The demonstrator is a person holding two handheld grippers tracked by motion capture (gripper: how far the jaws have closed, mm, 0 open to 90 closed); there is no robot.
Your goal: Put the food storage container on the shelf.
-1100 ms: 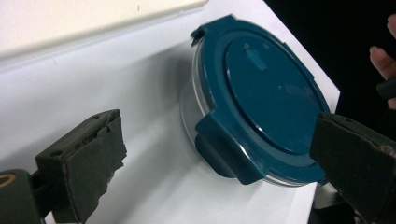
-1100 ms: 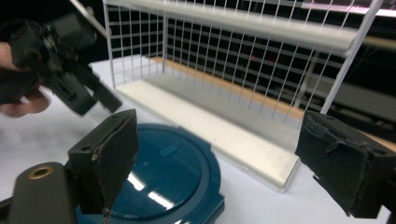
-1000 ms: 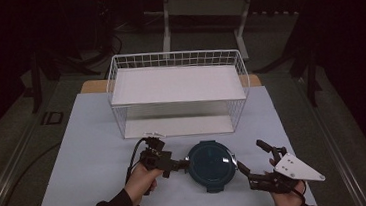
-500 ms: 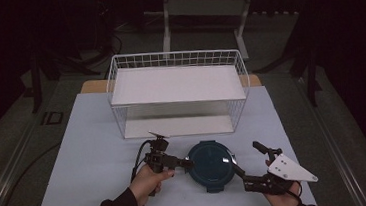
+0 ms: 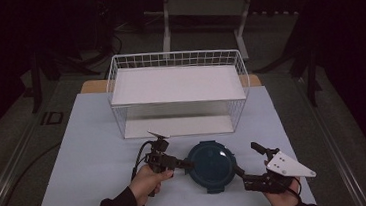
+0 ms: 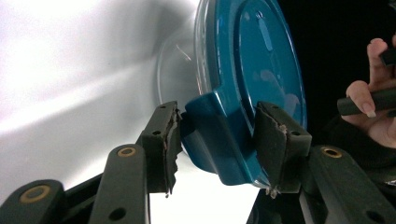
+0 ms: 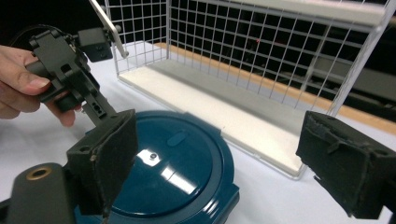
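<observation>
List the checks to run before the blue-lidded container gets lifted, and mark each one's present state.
1. Left gripper on a lid tab: ok; its jaws have just been closing and both pads now press the tab's sides.
2. Right gripper on the container: not ok; its jaws stand wide open, with the lid by the left pad and nothing pressed.
3. Lid seated on the clear container: cannot tell; the rim is partly hidden.
4. Container resting flat on the white mat: ok.
5. Wire basket apart from the container: ok; a gap shows between them in the high view.
</observation>
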